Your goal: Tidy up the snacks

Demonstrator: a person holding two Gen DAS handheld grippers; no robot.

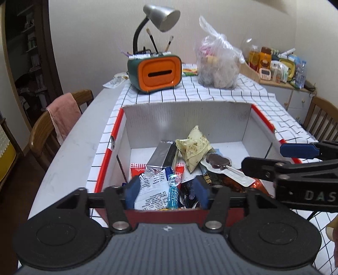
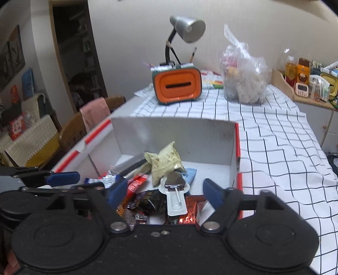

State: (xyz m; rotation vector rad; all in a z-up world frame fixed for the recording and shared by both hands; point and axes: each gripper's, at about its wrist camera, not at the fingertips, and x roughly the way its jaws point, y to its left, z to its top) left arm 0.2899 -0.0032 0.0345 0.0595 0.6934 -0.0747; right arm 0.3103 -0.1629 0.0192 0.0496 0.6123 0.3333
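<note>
Both my left gripper point(image 1: 166, 190) and right gripper point(image 2: 165, 193) are hovering part-open and empty over the cardboard box point(image 1: 186, 118), where I am judging the snacks point(image 1: 194, 152) gathered but lying unsorted.

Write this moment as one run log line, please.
left gripper: open, empty | right gripper: open, empty | snacks: piled in box | both above box

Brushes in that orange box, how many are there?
3. In the left view, two brushes cross beside the lamp neck, and one leans further right, all standing in the orange box. More could be hidden behind.
</note>
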